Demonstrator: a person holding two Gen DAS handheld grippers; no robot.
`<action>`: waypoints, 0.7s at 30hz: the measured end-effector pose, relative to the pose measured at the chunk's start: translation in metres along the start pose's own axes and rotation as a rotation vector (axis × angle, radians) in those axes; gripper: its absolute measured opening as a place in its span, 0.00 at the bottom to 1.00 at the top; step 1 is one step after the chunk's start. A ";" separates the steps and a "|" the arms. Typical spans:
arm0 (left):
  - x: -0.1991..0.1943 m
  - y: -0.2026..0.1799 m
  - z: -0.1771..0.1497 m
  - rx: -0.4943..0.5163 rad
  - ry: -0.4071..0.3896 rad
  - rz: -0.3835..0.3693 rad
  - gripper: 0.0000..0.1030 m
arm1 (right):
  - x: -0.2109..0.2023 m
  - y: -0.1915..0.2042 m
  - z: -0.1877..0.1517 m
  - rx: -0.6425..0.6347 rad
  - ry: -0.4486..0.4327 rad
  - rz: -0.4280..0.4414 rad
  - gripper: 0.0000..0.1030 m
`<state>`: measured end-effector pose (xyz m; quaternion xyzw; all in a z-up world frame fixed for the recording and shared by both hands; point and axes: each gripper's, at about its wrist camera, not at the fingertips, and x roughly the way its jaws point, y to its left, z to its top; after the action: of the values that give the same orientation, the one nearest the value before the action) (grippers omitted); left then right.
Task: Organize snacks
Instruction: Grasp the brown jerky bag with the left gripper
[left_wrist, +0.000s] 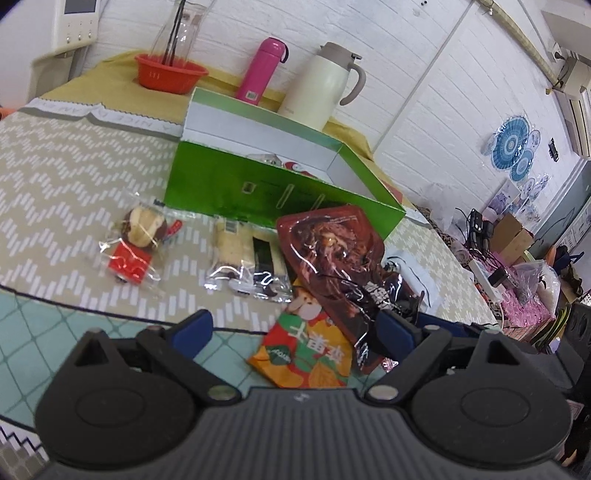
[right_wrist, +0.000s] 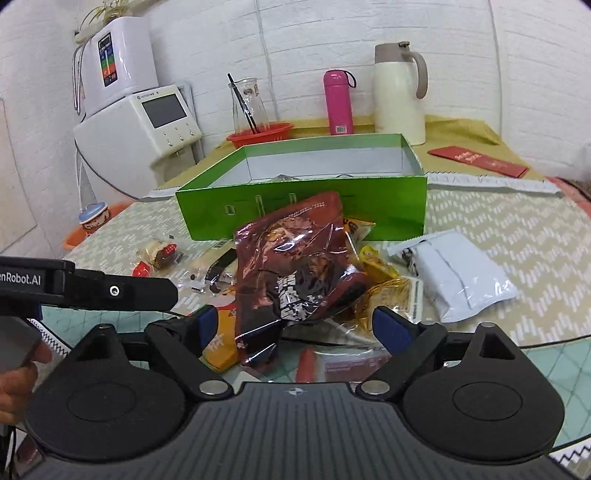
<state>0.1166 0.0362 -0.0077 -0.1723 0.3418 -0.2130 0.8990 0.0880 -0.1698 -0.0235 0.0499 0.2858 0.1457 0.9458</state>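
- The right gripper is held wide, empty, its blue pads either side of a dark red snack pouch lying near, on top of a heap of packets.
- The left gripper is likewise spread wide, holding nothing.
- A slip is judged likely: the glossy, crumpled pouch could slide from the pads or drag the gold-wrapped packets beneath it.
- Farther off, the open green box is seen; only hints of packets inside show over its wall.
- A white pouch lies to the right.
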 end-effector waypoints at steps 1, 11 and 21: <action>0.002 -0.001 0.003 0.011 0.001 -0.002 0.87 | 0.002 -0.001 -0.001 0.010 0.007 -0.004 1.00; 0.045 -0.004 0.051 0.101 0.012 -0.080 0.86 | -0.011 -0.026 -0.002 0.102 -0.005 0.003 0.46; 0.085 0.005 0.066 0.074 0.126 -0.126 0.43 | -0.009 -0.031 0.000 0.117 -0.009 -0.009 0.52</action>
<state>0.2206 0.0087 -0.0086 -0.1462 0.3779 -0.2919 0.8664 0.0880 -0.2023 -0.0245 0.1045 0.2896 0.1242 0.9433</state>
